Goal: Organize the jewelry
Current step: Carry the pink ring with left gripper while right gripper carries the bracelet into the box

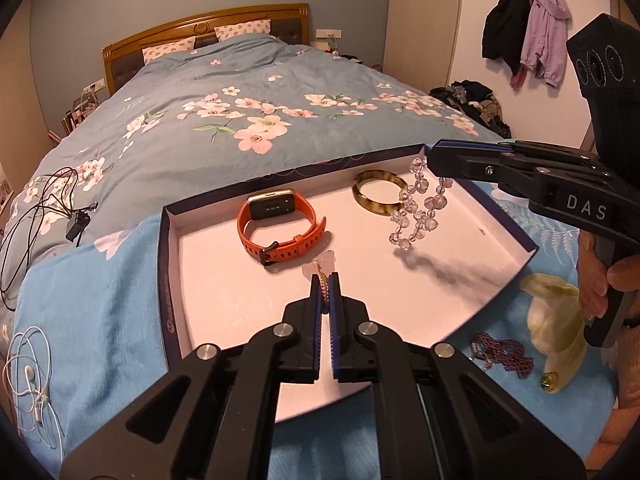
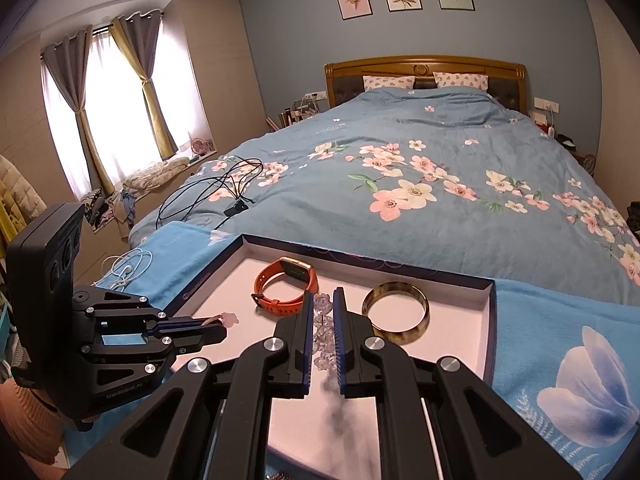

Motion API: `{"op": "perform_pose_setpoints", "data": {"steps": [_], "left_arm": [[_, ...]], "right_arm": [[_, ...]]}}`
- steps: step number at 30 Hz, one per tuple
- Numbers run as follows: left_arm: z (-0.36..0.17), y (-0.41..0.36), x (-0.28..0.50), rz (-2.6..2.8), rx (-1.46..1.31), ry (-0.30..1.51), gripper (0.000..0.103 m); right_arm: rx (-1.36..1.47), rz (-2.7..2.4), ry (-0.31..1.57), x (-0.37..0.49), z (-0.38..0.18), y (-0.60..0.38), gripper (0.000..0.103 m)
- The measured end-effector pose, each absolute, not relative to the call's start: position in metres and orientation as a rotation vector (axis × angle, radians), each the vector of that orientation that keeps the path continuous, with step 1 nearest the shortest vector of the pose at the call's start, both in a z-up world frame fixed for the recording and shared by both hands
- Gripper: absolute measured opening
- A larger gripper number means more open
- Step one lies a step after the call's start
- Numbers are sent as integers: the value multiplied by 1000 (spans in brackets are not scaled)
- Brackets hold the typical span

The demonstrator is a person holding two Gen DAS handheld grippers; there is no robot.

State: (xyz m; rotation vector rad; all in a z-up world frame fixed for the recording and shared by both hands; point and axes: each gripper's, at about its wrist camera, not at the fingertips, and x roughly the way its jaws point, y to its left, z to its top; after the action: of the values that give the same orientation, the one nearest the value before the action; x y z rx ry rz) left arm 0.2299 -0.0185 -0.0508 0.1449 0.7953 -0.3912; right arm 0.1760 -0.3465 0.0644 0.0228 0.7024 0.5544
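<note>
Your left gripper (image 1: 326, 280) points down and forward, jaws clamped on a braided cord (image 1: 323, 286). Your right gripper (image 2: 322, 300) tilts down too, jaws pinched on a clear bead strand (image 1: 418, 216) that dangles below; your hand (image 1: 600, 280) wraps its handle.

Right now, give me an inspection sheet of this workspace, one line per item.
Surface: shallow box tray lying on a blue cloth on the bed.
Job's things: orange watch and bangle rest in the tray; purple chain lies outside it on the cloth.
Clutter: white earphones on the cloth.
Grippers: left gripper shut on a braided cord with pale charm; right gripper shut on a clear bead strand hanging above the tray.
Cables: black cable with adapter on the quilt.
Surroundings: headboard, curtained window, wall pictures, coats on hooks.
</note>
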Motion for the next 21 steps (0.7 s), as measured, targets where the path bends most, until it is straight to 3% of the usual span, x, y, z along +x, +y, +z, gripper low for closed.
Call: {"op": "perform_pose_setpoints", "data": {"steps": [21], "left_arm": [[-75,-24,265,-364,154,880,4]], "right_arm": [[45,440,813,197,30,-372,8]]}}
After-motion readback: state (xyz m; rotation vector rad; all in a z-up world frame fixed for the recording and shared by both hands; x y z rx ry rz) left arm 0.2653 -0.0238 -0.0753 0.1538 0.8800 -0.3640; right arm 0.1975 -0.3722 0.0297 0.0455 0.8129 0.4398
